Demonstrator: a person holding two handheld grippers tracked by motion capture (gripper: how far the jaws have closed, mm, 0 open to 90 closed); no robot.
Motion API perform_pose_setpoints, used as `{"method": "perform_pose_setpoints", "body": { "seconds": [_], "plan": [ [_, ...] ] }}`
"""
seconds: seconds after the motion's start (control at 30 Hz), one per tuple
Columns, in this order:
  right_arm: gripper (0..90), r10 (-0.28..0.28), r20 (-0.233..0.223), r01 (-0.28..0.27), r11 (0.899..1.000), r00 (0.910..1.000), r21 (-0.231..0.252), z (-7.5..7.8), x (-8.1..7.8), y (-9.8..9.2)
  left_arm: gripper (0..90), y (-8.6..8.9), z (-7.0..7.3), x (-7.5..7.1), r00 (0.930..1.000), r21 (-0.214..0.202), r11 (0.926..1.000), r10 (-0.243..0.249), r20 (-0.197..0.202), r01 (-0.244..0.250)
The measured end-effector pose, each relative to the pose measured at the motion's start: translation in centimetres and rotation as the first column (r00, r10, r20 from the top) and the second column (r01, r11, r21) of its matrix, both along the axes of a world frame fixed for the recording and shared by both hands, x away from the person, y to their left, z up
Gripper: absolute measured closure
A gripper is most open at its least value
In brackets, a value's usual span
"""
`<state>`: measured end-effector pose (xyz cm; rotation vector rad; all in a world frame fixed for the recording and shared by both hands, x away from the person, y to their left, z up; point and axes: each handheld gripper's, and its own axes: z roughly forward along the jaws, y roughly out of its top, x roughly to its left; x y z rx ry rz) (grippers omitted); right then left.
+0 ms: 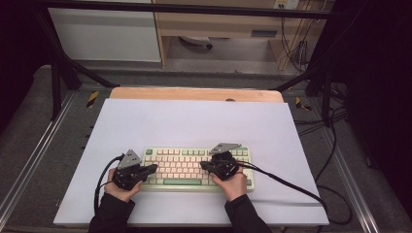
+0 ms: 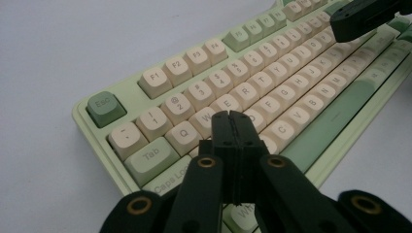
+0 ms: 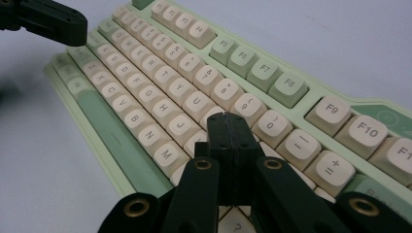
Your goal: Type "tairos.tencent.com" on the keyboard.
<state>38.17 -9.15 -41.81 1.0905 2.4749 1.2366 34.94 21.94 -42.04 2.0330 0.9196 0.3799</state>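
- In the lower middle of the high view, a pale green keyboard point(image 1: 194, 169) with cream keycaps lies flat on a white sheet point(image 1: 194, 121) that covers most of a wooden table point(image 1: 194, 93).
- At the keyboard's left end in that view, the left gripper point(image 1: 154, 168) is held in the person's left hand point(image 1: 119, 187), its tips pointing right over the keys.
- In the left gripper view, its jaws are clenched tight together with nothing between them, and the tips point(image 2: 231, 116) sit over the cream letter keys just right of the W key point(image 2: 208, 118).
- The green Esc key point(image 2: 105, 108) lies at the left of that view, the Tab key point(image 2: 150, 156) lower down.
- Over the keyboard's right part in the high view, the right gripper point(image 1: 204, 166) is held in the right hand point(image 1: 234, 184), tips pointing left.
- In the right gripper view, its jaws are likewise pressed shut and empty, the tips point(image 3: 226, 116) over the keys below the 9 key point(image 3: 248, 108), beside the J key point(image 3: 183, 127).
- The two grippers point toward each other, apart, with letter keys between them.
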Motion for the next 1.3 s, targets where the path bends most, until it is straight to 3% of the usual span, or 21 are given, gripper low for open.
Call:
{"method": "perform_pose_setpoints", "body": {
  "seconds": [0.3, 0.8, 1.3],
  "plan": [
    [90.0, -0.001, 0.009, 0.001, 1.000, 1.0000, 0.006, 0.8, -0.7, -1.6, 90.0, -0.1, 0.1, 0.0, 1.0000, -0.002, 1.0000, -0.002, 0.000, 0.002],
    [90.0, -0.013, 0.004, 0.013, 1.000, 0.9999, 0.024, 0.5, -1.7, -4.3, 90.0, -0.6, 0.1, 0.1, 1.0000, -0.001, 1.0000, 0.004, 0.004, -0.004],
    [90.0, -0.017, -0.002, 0.017, 0.999, 0.9999, 0.032, 0.0, -2.4, -5.4, 90.0, -2.1, -0.6, 1.0, 1.0000, 0.031, 0.9995, -0.005, -0.006, 0.006]
  ]
}}
